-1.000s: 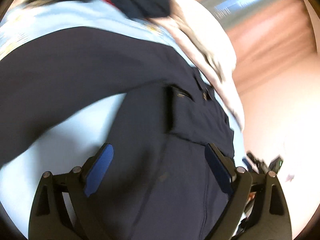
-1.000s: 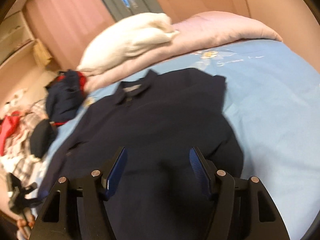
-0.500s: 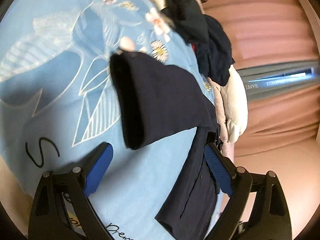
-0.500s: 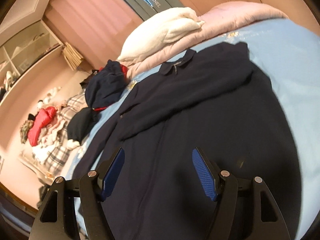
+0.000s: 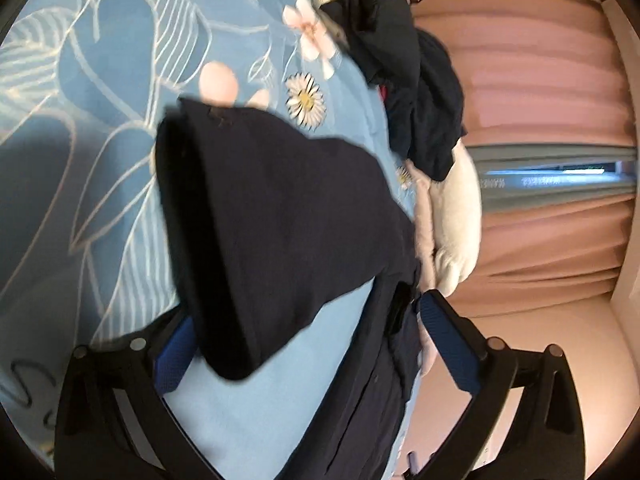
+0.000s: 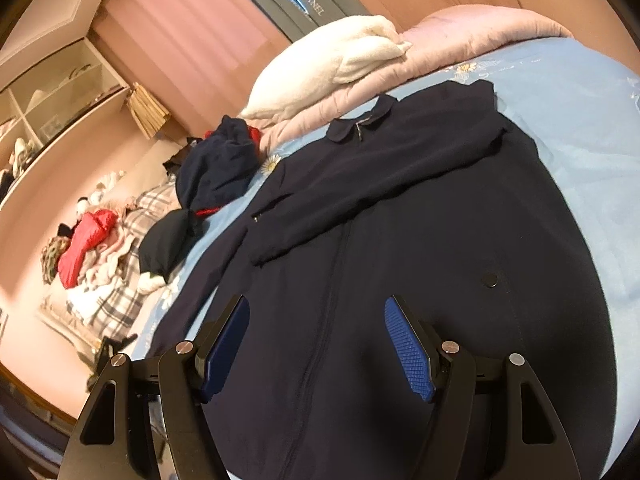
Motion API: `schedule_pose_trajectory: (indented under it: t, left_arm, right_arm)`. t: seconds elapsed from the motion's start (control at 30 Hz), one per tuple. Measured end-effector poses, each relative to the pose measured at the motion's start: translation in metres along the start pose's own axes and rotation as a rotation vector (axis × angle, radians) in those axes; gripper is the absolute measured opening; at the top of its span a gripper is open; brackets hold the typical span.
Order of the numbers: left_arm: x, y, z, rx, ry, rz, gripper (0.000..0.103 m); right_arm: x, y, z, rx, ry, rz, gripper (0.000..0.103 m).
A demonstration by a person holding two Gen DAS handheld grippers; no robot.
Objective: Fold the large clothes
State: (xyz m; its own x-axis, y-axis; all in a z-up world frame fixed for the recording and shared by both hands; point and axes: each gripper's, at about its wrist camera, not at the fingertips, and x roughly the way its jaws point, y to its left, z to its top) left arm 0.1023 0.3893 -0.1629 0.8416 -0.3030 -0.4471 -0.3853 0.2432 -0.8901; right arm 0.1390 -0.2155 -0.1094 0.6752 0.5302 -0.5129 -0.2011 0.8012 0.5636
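A large navy jacket (image 6: 420, 240) lies front up on the light blue bedsheet (image 6: 580, 120), collar toward the pillows. One sleeve is folded across its chest. In the left wrist view the other sleeve (image 5: 272, 220) stretches out over the flowered sheet (image 5: 100, 80), its cuff end close to the lens. My left gripper (image 5: 312, 344) is open, its fingers on either side of the sleeve's near end. My right gripper (image 6: 316, 344) is open and empty above the jacket's lower front.
A white pillow (image 6: 332, 64) and pink quilt (image 6: 480, 36) lie at the head of the bed. A dark bundle of clothes (image 6: 216, 164) sits beside the jacket. A heap of plaid and red laundry (image 6: 92, 248) lies beyond the bed's left edge.
My left gripper has swung from over the jacket body out to the loose sleeve and come close to its end. My right gripper has pulled back toward the hem.
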Motion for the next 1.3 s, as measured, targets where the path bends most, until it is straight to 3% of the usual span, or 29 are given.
schedule_pose_trajectory:
  t: [0.13, 0.2, 0.3, 0.37, 0.5, 0.63, 0.87, 1.3]
  left_arm:
    - [-0.001, -0.003, 0.007, 0.015, -0.04, -0.008, 0.098]
    - [0.001, -0.004, 0.009, 0.033, -0.058, 0.039, 0.074]
    - [0.004, 0.002, 0.013, 0.016, -0.058, 0.05, 0.049]
    - [0.003, 0.007, 0.014, -0.025, -0.095, 0.082, 0.038]
    - [0.005, -0.005, 0.02, 0.03, -0.102, 0.138, 0.009]
    - [0.004, -0.049, 0.029, 0.159, -0.13, 0.199, 0.006]
    - [0.024, -0.174, 0.022, 0.511, -0.153, 0.26, 0.008]
    - [0.147, -0.346, -0.065, 0.895, -0.08, 0.271, 0.008]
  right_arm:
    - [0.014, 0.002, -0.002, -0.013, 0.029, -0.01, 0.07]
    - [0.02, 0.003, -0.003, -0.024, 0.039, -0.021, 0.07]
    - [0.029, 0.005, -0.003, -0.037, 0.056, -0.03, 0.07]
    - [0.033, 0.005, -0.003, -0.039, 0.064, -0.025, 0.07]
    - [0.038, 0.008, -0.003, -0.063, 0.075, -0.033, 0.07]
    - [0.04, 0.007, -0.003, -0.062, 0.076, -0.019, 0.07]
    - [0.04, -0.001, -0.007, -0.039, 0.077, 0.021, 0.07]
    - [0.01, -0.03, -0.001, 0.03, -0.002, 0.056, 0.07]
